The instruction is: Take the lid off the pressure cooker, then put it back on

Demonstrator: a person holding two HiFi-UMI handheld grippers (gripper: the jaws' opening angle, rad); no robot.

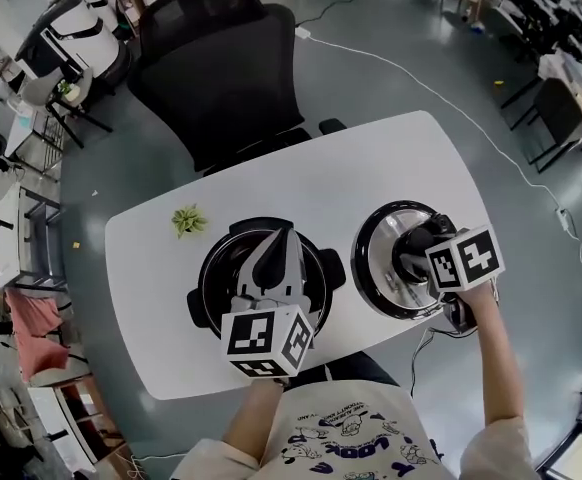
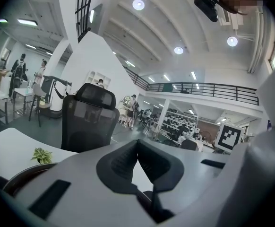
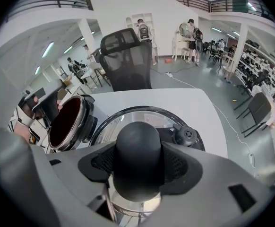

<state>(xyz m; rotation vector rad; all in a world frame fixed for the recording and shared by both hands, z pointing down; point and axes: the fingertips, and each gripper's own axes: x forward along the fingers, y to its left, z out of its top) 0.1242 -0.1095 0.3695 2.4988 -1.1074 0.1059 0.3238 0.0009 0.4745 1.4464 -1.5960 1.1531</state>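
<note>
**Lid off, refit pending**

Item: lid [image 1: 373, 258], lying off the pot [image 1: 209, 268] and just to its right over the table [image 1: 371, 158]; whether it is resting or hanging cannot be told. The right gripper [image 3: 138, 161] is clamping the knob [image 3: 137, 138]. The left gripper [image 1: 279, 240] is hovering over the open pot, jaws together and holding nothing. Removal is looking done; refitting is waiting.

Bare table [image 1: 371, 158] lies open beyond the right gripper [image 1: 418, 250] and its lid [image 1: 376, 258]. Just left of it the open pot [image 1: 214, 268] blocks the way, with the left gripper [image 1: 277, 240] over it. A small plant [image 1: 188, 219] and chair [image 1: 221, 68] stand beyond the left gripper.
</note>
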